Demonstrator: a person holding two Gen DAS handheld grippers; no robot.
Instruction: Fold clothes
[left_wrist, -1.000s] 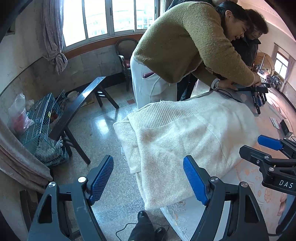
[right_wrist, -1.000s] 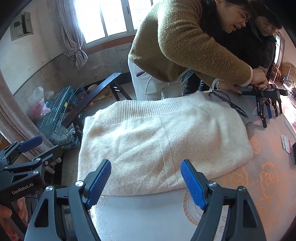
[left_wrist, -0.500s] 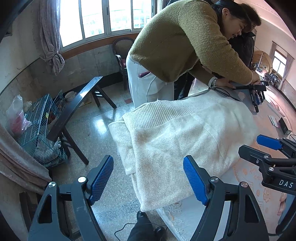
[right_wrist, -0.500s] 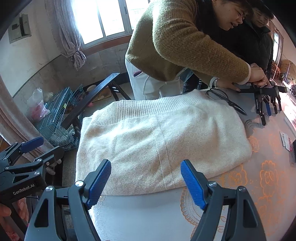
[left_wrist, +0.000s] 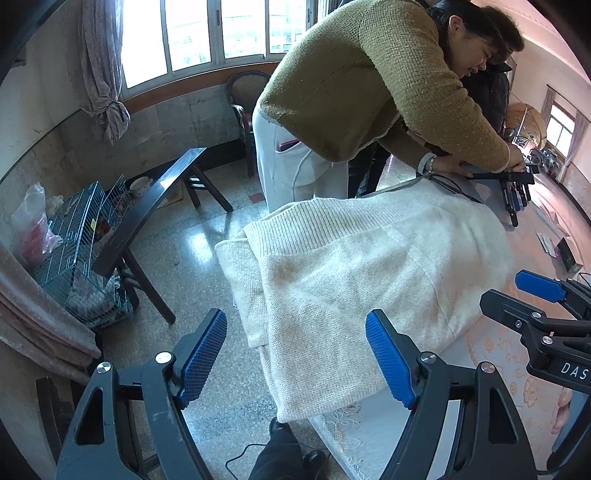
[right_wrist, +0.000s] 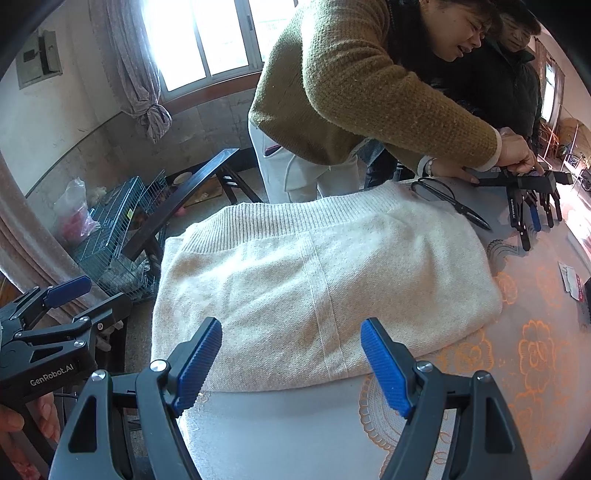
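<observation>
My left gripper (left_wrist: 295, 354) is spread wide with nothing between its blue pads (left_wrist: 201, 356), and it hangs off the table's corner, over the floor and the sweater's overhanging edge. My right gripper (right_wrist: 291, 360) is likewise released and empty, held just short of the sweater's near edge above the table (right_wrist: 517, 369).

The sweater (right_wrist: 317, 280) is cream knit, folded into a broad rectangle on the flowered tablecloth. Its ribbed band runs along the far side, and a raised seam runs down the middle toward my right gripper. In the left view the sweater (left_wrist: 362, 273) droops past the table edge, with an under layer showing at the left.

From the right camera I see the left gripper low at the left, beside the table. From the left camera the right gripper shows at the far right, over the cloth.

Beyond the sweater lie black scissors (right_wrist: 452, 201), just past its far right corner. A woman (right_wrist: 362, 81) in an olive sweater leans over the table, hands on another set of black grippers (right_wrist: 524, 195). A second person stands behind her. A dark bench (left_wrist: 147, 218) and a wire cage (left_wrist: 81, 251) sit on the floor at left.
</observation>
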